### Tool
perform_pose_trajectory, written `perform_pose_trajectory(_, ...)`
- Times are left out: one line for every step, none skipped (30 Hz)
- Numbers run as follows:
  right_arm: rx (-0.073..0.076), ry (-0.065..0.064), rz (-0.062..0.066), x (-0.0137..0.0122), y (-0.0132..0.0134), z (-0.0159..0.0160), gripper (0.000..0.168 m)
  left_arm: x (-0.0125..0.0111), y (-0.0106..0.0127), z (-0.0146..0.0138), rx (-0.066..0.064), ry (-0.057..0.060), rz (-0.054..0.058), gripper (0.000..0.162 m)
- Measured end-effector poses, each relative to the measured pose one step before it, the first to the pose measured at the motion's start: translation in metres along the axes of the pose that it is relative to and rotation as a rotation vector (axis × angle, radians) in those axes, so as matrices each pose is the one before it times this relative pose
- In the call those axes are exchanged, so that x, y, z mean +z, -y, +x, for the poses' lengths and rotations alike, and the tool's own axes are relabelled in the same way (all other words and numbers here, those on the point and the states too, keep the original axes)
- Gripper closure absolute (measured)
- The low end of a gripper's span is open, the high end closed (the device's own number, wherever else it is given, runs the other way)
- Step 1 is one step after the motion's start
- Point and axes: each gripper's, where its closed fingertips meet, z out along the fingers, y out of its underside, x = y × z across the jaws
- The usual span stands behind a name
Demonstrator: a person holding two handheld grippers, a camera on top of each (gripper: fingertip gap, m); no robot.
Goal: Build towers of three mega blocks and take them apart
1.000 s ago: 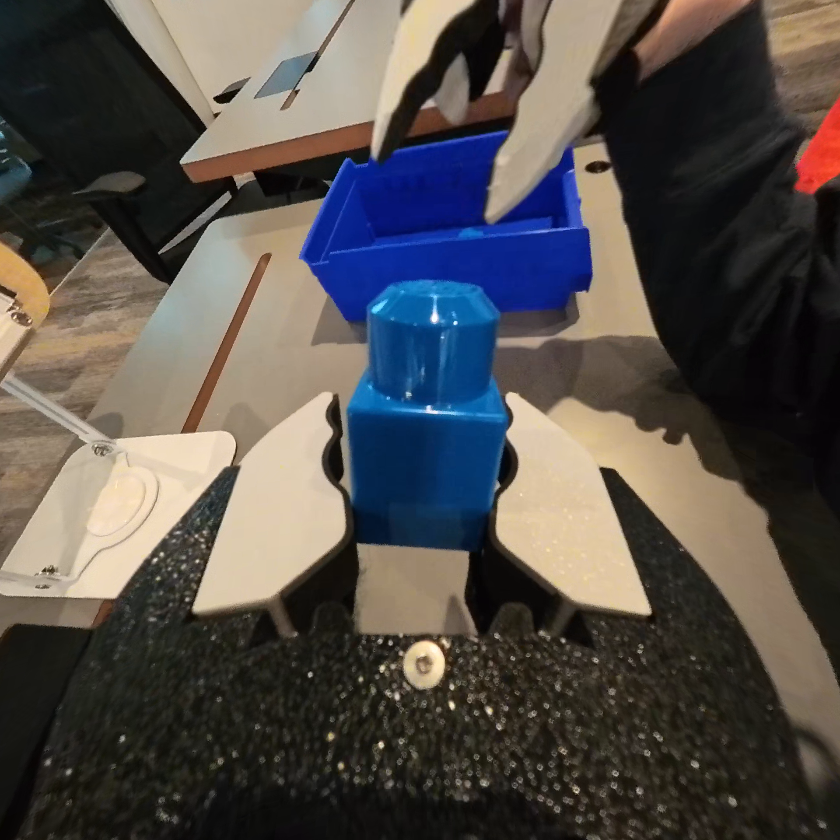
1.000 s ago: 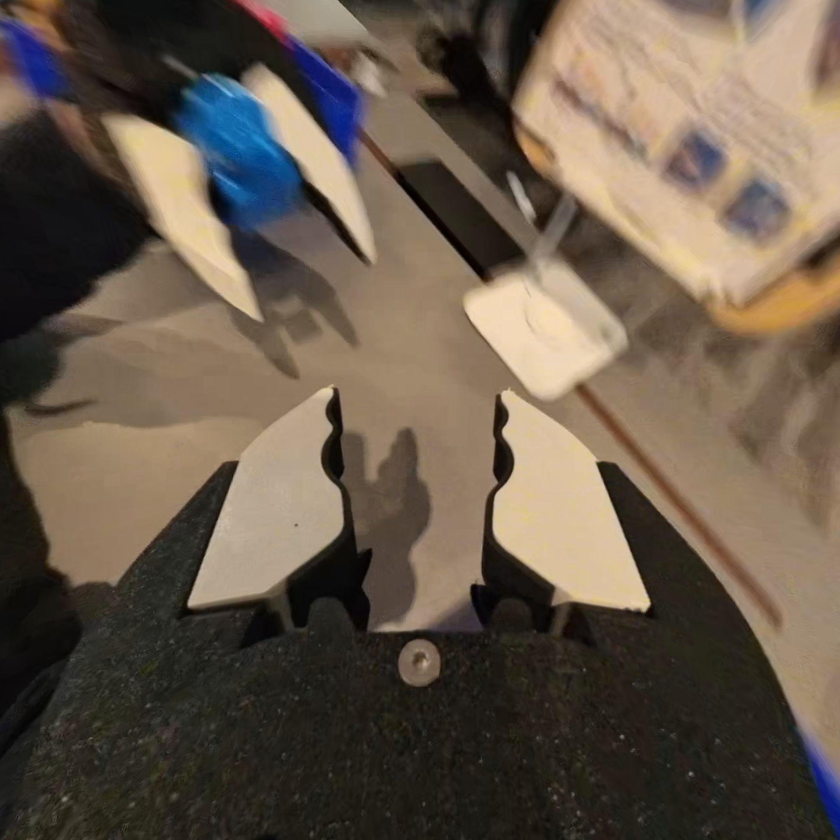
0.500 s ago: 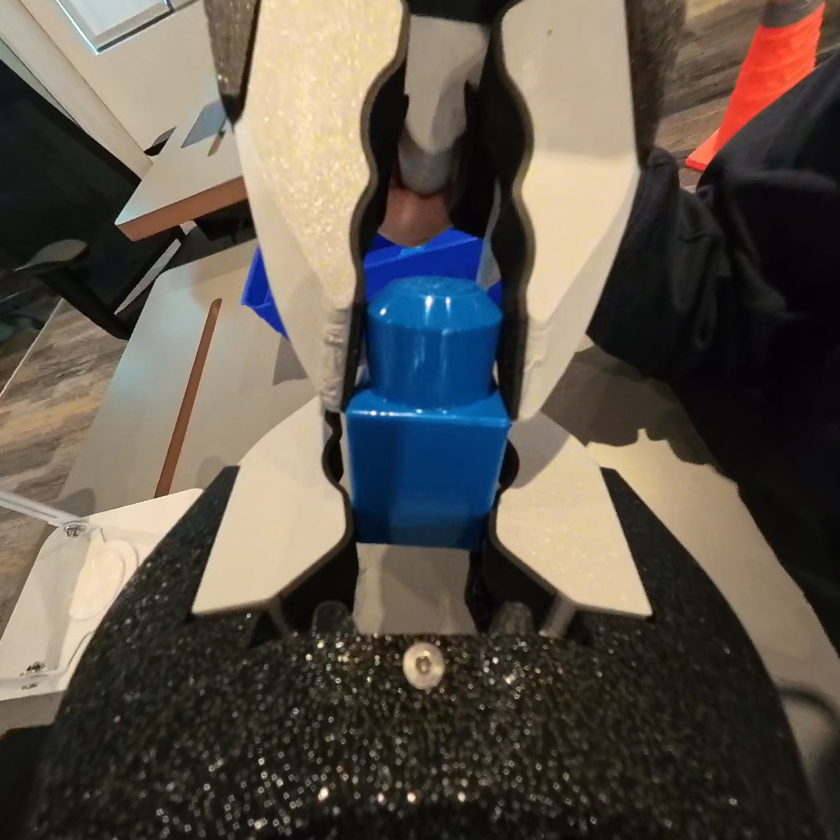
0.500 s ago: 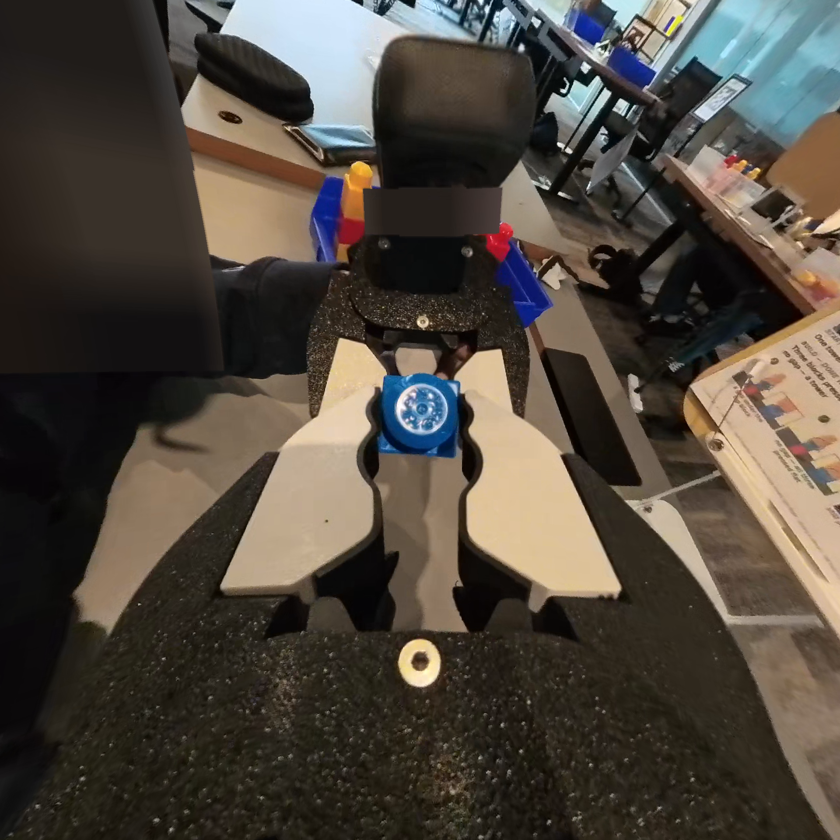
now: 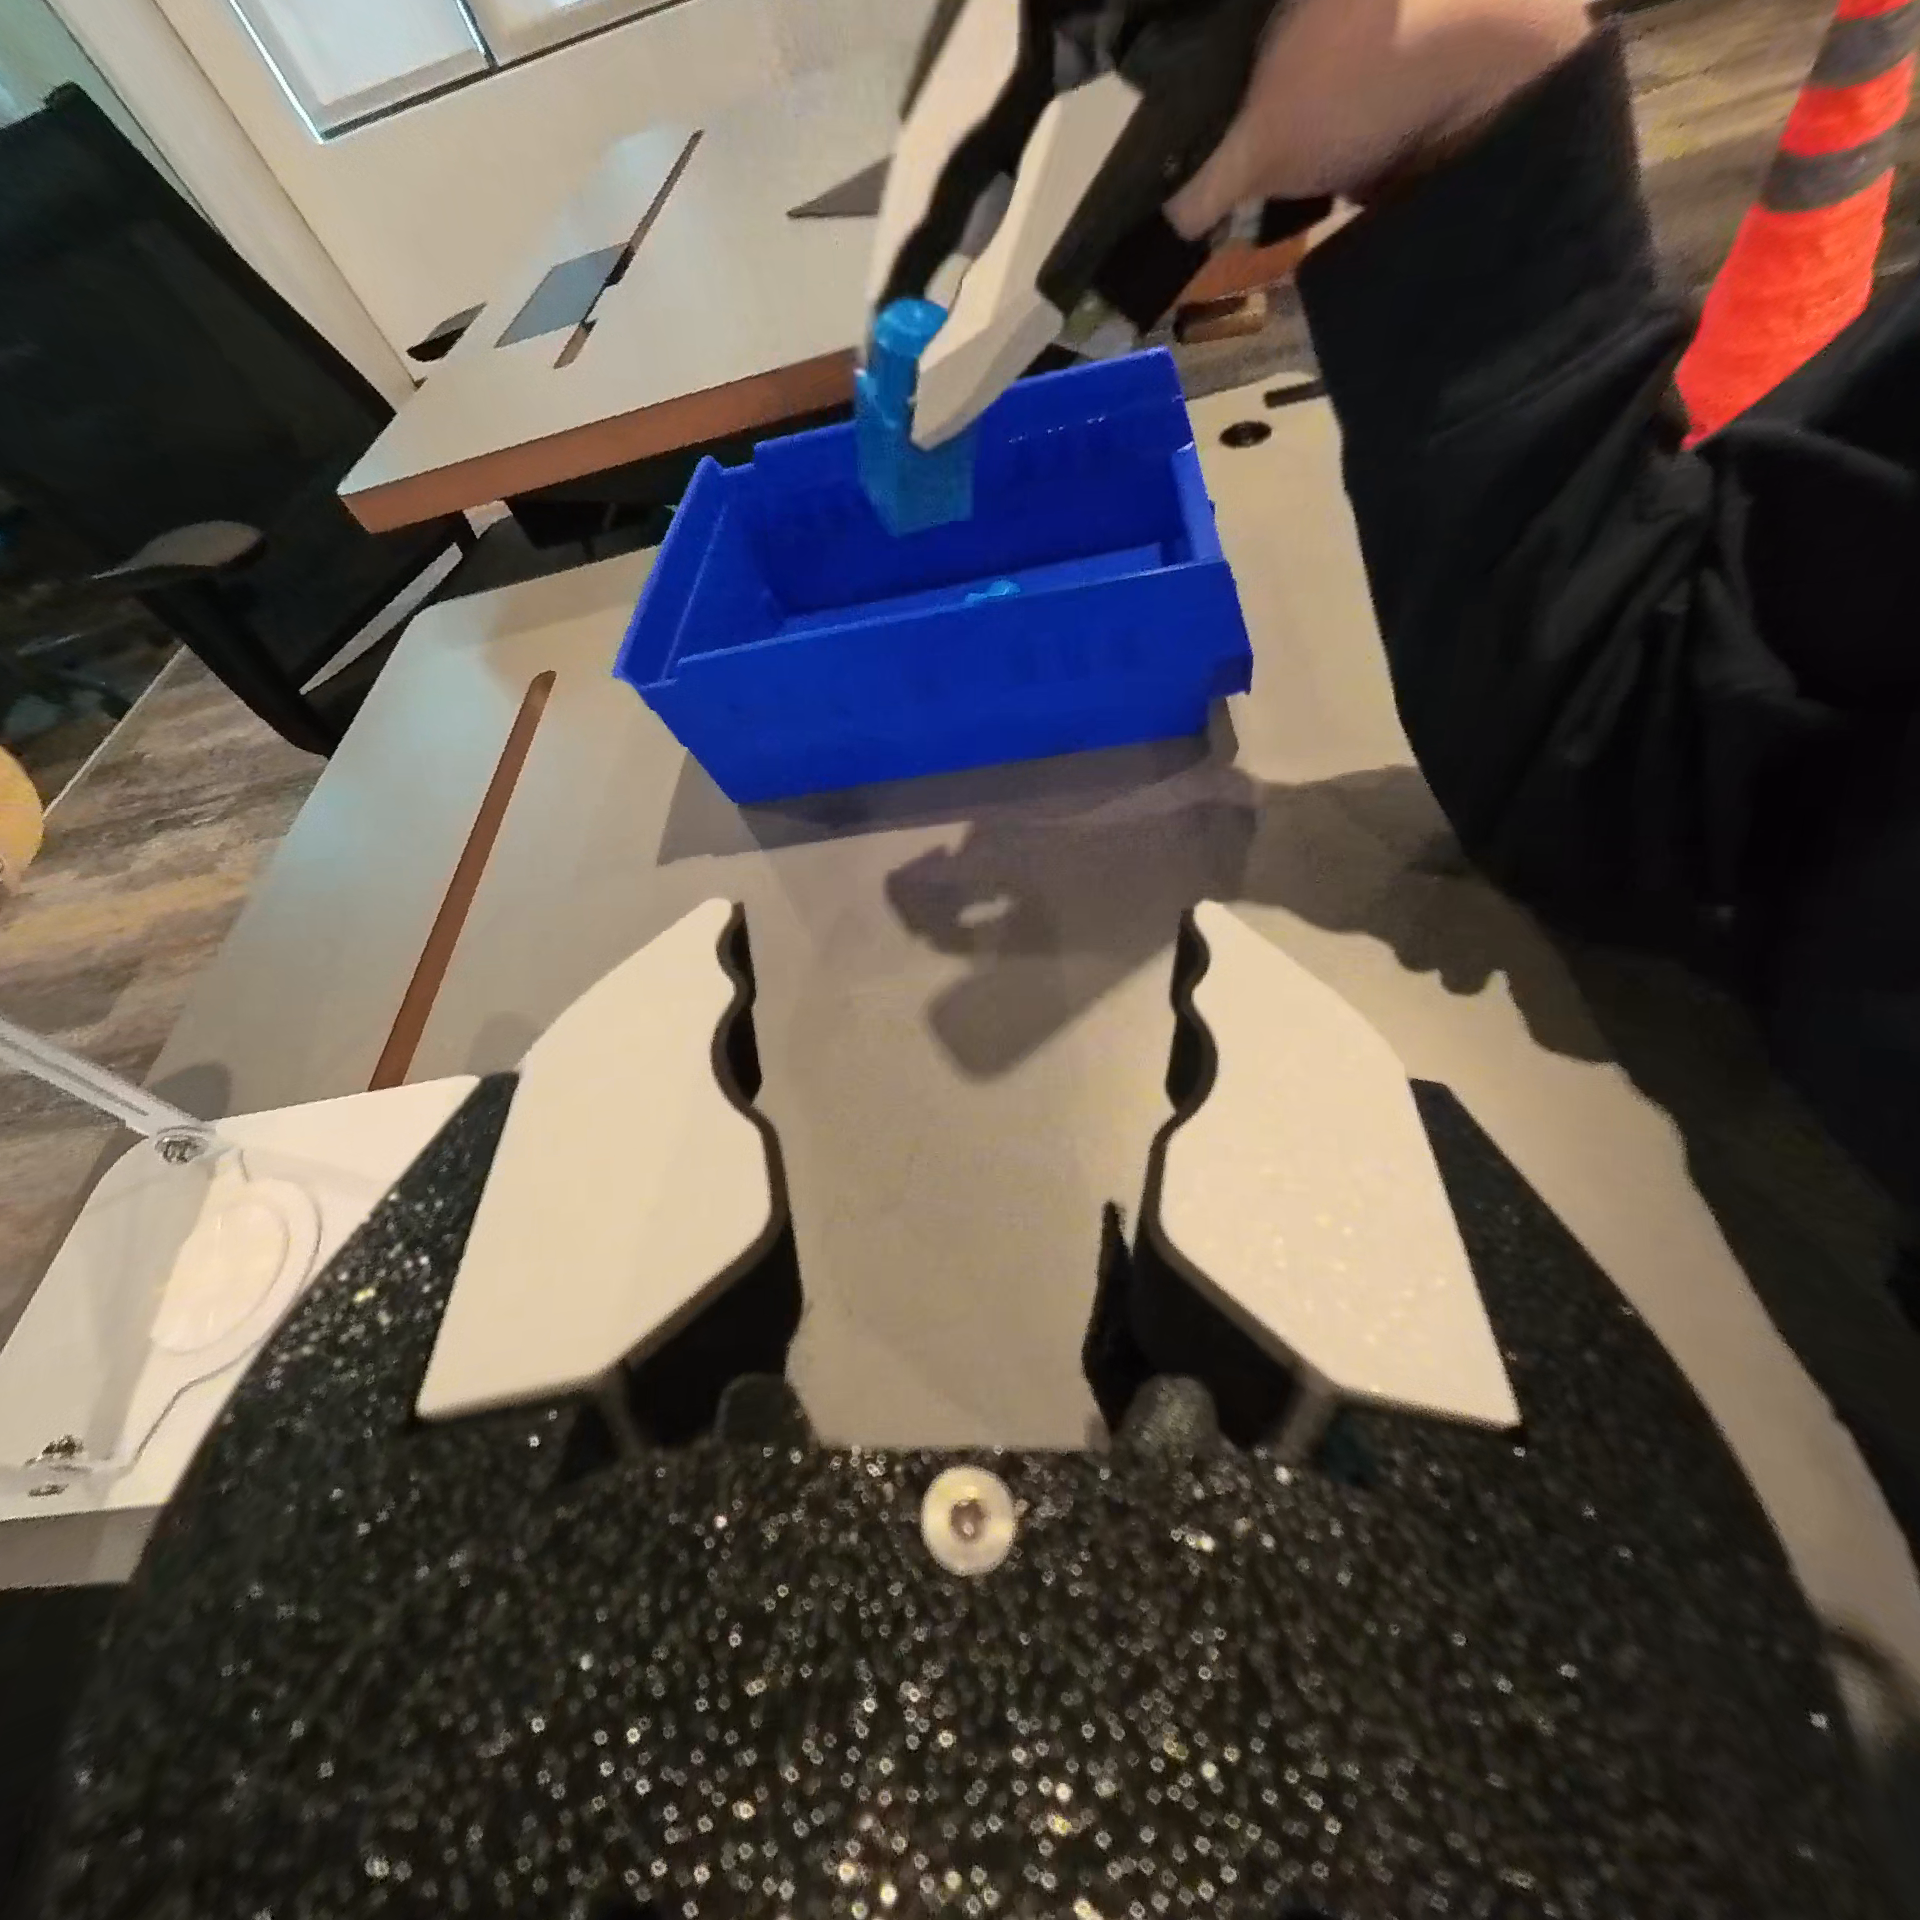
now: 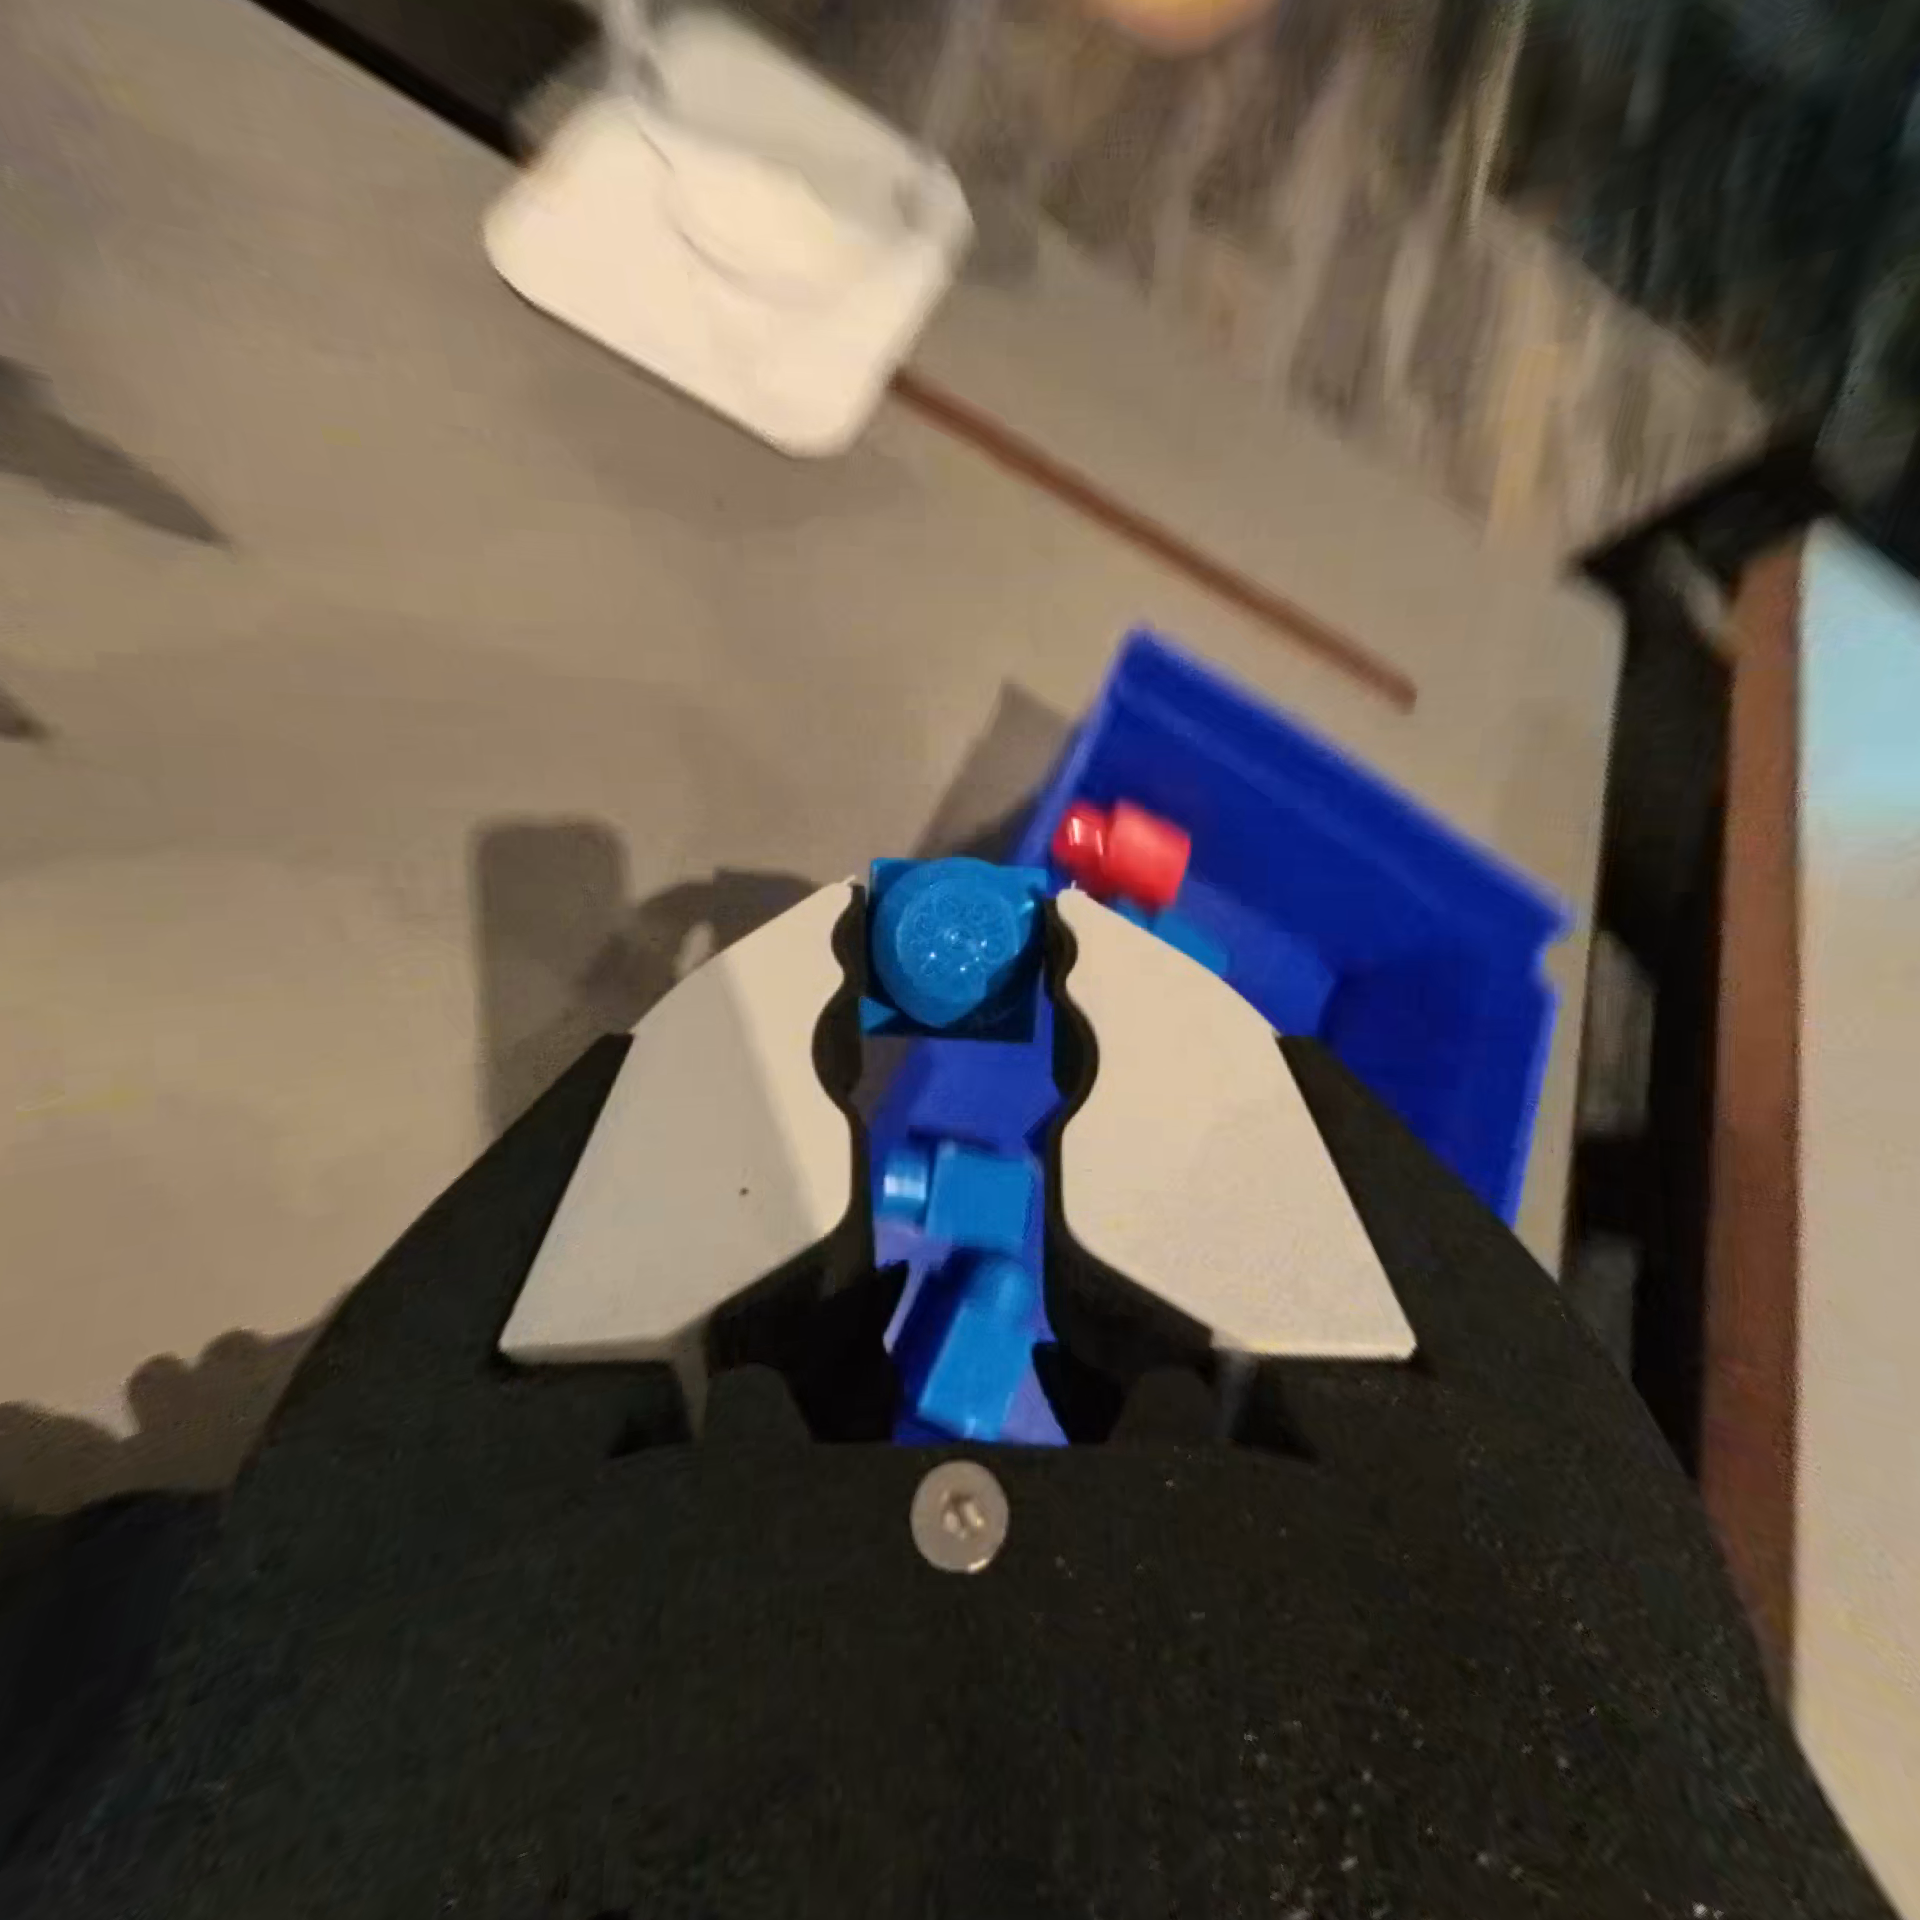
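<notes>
Left wrist view, lower left: white plate on the grey table. Lower centre: left gripper, jaws apart, nothing between them. Upper centre: blue bin; above it the right gripper, jaws clamped on a blue block held stud-up over the bin's far side. Upper right: dark sleeve, orange cone. Right wrist view, centre: block gripped at the fingertips, bin below holding loose blue blocks and, right of centre, a red block. Step in hand, as judged: take-apart phase, block being returned to the bin. Next move calls for spreading the right jaws over the bin.
</notes>
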Motion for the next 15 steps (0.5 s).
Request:
perform_pose_trajectory(0.0761,-0.0034,-0.0727,0.00531,-0.01859,0.00946,0.137,-0.00031,-0.00086,-0.00076,-0.0029,0.0024,-0.0024,0.085)
perform_pose_trajectory(0.0719,0.0039,-0.0685,0.00658,-0.01636,0.00821,0.137,-0.00028,-0.00077,-0.00070,-0.0016,0.0033,-0.0023,0.085)
perform_pose_trajectory(0.0624,0.0122,-0.0602,0.00690,-0.01380,0.00627,0.137,-0.00036,-0.00057,-0.00061,-0.0004,0.0031,-0.0026,0.086)
perform_pose_trajectory(0.0455,0.0278,-0.0458,0.00672,-0.01060,0.00299,0.137,-0.00024,-0.00063,-0.00055,-0.0001,0.0033,-0.0028,0.086)
perform_pose_trajectory(0.0322,0.0386,-0.0311,0.00626,-0.00736,0.00071,0.136,-0.00029,-0.00044,-0.00052,0.0003,0.0027,-0.0018,0.087)
perform_pose_trajectory(0.0266,0.0333,-0.0247,0.00545,-0.00524,0.00111,0.137,-0.00033,-0.00025,-0.00023,0.0002,0.0009,0.0002,0.088)
perform_pose_trajectory(0.0305,0.0152,-0.0175,0.00463,-0.00327,0.00299,0.136,-0.00019,-0.00015,-0.00018,-0.0009,-0.0005,0.0011,0.088)
perform_pose_trajectory(0.0247,0.0155,-0.0113,0.00393,-0.00183,0.00216,0.136,-0.00011,-0.00017,-0.00044,-0.0021,0.0005,0.0011,0.089)
perform_pose_trajectory(0.0180,0.0128,-0.0047,0.00293,-0.00031,0.00201,0.136,-0.00002,-0.00012,-0.00040,-0.0020,0.0008,0.0010,0.089)
perform_pose_trajectory(0.0204,-0.0091,0.0009,0.00172,0.00093,0.00413,0.136,0.00007,-0.00010,-0.00020,-0.0013,-0.0006,0.0008,0.089)
perform_pose_trajectory(0.0121,-0.0210,0.0060,0.00045,0.00144,0.00496,0.136,0.00022,-0.00021,0.00002,-0.0009,-0.0010,-0.0004,0.089)
perform_pose_trajectory(0.0044,-0.0193,0.0116,-0.00048,0.00183,0.00355,0.129,0.00013,-0.00020,-0.00013,-0.0002,0.0003,-0.0012,0.089)
perform_pose_trajectory(-0.0020,-0.0042,0.0109,-0.00103,0.00131,0.00059,0.121,0.00019,-0.00019,-0.00003,0.0004,0.0006,-0.0018,0.089)
perform_pose_trajectory(-0.0026,-0.0137,0.0080,-0.00136,0.00112,0.00115,0.114,0.00015,-0.00027,-0.00003,0.0005,0.0005,-0.0024,0.090)
perform_pose_trajectory(-0.0062,-0.0233,0.0051,-0.00167,0.00101,0.00208,0.107,0.00019,-0.00021,-0.00007,0.0007,0.0008,-0.0019,0.090)
